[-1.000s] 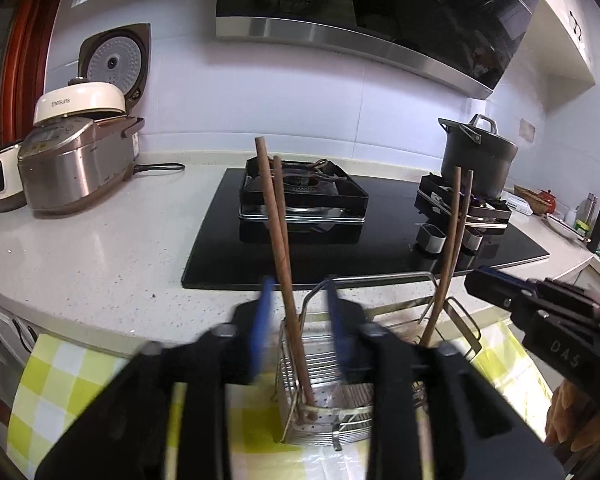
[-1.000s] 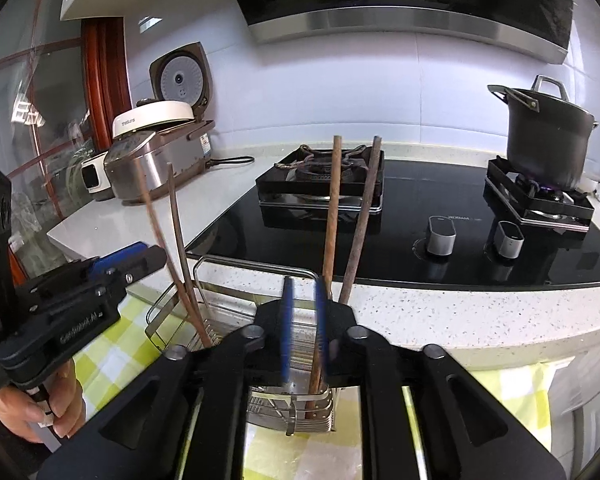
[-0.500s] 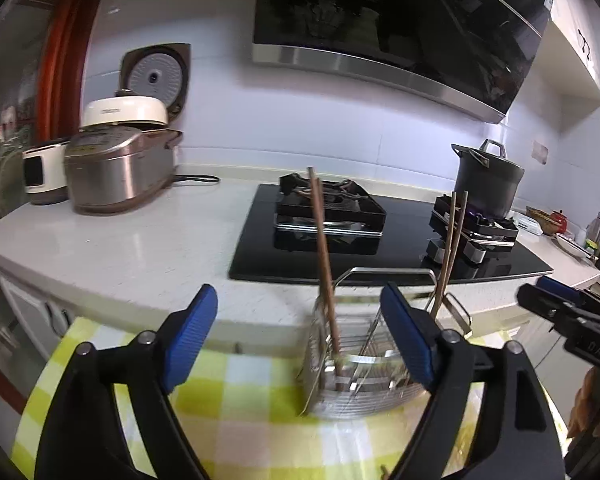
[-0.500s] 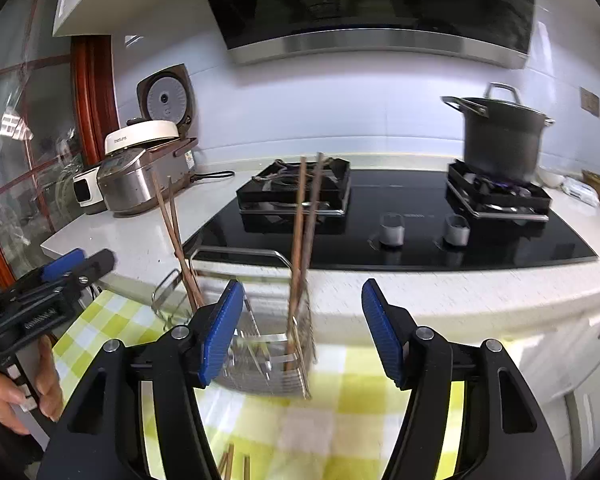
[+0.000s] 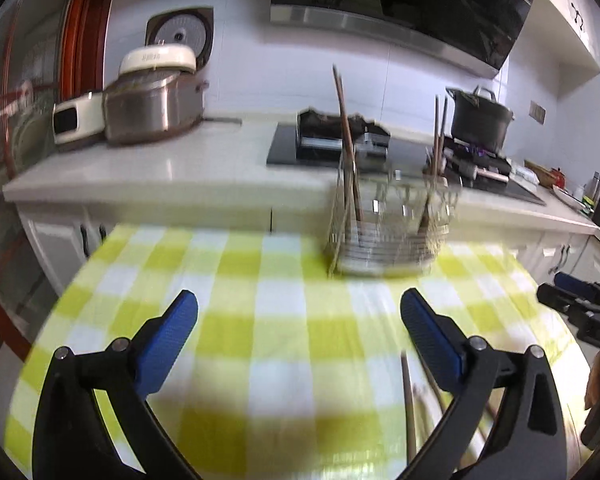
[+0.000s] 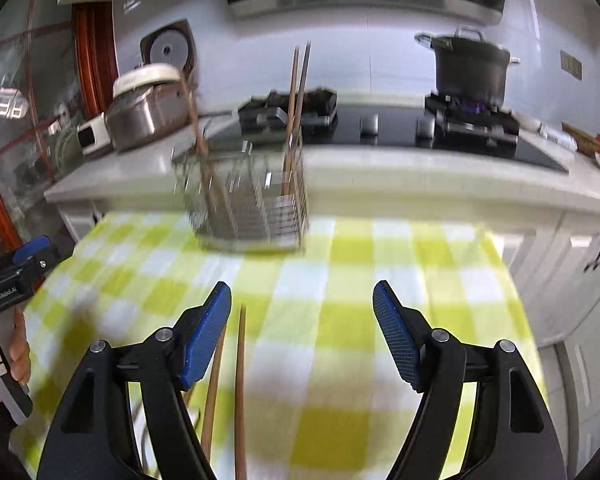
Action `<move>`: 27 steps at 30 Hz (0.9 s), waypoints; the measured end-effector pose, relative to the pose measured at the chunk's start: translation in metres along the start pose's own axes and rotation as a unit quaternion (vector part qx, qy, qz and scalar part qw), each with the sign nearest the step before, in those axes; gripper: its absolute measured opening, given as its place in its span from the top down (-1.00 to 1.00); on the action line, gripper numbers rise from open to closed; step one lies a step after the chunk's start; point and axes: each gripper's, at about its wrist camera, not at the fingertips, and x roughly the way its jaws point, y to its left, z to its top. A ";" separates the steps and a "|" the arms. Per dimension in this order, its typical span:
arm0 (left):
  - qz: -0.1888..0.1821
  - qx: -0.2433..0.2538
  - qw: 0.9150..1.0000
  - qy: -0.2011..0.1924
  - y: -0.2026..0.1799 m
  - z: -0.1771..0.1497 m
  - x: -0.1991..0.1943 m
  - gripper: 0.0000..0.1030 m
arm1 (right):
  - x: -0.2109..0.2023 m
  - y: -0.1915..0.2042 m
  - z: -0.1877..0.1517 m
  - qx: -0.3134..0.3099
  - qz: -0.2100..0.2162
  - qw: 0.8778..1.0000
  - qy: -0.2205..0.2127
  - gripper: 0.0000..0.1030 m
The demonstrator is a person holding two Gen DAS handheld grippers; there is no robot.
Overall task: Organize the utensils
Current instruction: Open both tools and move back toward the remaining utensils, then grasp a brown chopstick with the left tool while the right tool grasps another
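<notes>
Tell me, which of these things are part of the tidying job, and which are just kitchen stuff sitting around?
Job: wire utensil basket, chopsticks standing in it, loose chopsticks on the checked cloth.

Just around: rice cooker, black pot, gas hob.

A home kitchen: a white counter [image 5: 140, 172] holds a rice cooker [image 5: 152, 108] and a black gas hob [image 6: 400, 136] with a dark pot [image 6: 470, 66] on it, below a range hood [image 5: 400, 4]. White cabinets [image 6: 580, 264] beside a checked tablecloth [image 5: 280, 320].
</notes>
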 end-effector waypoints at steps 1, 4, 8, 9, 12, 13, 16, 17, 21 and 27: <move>0.000 -0.003 1.000 0.005 0.001 -0.006 -0.001 -0.91 | 0.002 0.002 -0.007 0.001 0.001 1.000 0.008 -0.36; 0.001 -0.014 1.000 0.027 0.004 -0.032 -0.005 -0.91 | 0.011 0.006 -0.032 0.011 0.007 0.999 0.036 -0.36; 0.001 -0.010 0.999 0.051 0.003 -0.058 -0.006 -0.91 | 0.022 0.015 -0.054 0.017 0.015 0.998 0.061 -0.34; 0.001 -0.007 0.998 0.056 0.002 -0.063 -0.006 -0.91 | 0.026 0.018 -0.058 0.017 0.016 0.997 0.069 -0.31; 0.002 -0.003 0.998 0.067 0.000 -0.073 -0.005 -0.91 | 0.037 0.026 -0.063 0.010 0.018 0.996 0.088 -0.23; 0.000 -0.001 0.998 0.069 0.000 -0.075 -0.005 -0.91 | 0.041 0.028 -0.064 0.007 0.017 0.995 0.093 -0.18; 0.001 0.009 0.997 0.072 -0.003 -0.079 -0.005 -0.91 | 0.051 0.032 -0.060 0.005 0.019 0.994 0.106 -0.04; 0.000 0.011 0.997 0.074 -0.003 -0.079 -0.004 -0.91 | 0.054 0.032 -0.059 0.005 0.018 0.994 0.108 -0.03; -0.004 0.013 0.997 0.081 -0.001 -0.080 0.000 -0.91 | 0.063 0.035 -0.058 0.003 0.015 0.992 0.121 0.05; -0.010 0.004 0.996 0.086 0.003 -0.079 0.002 -0.91 | 0.072 0.042 -0.053 -0.019 -0.006 0.991 0.130 0.11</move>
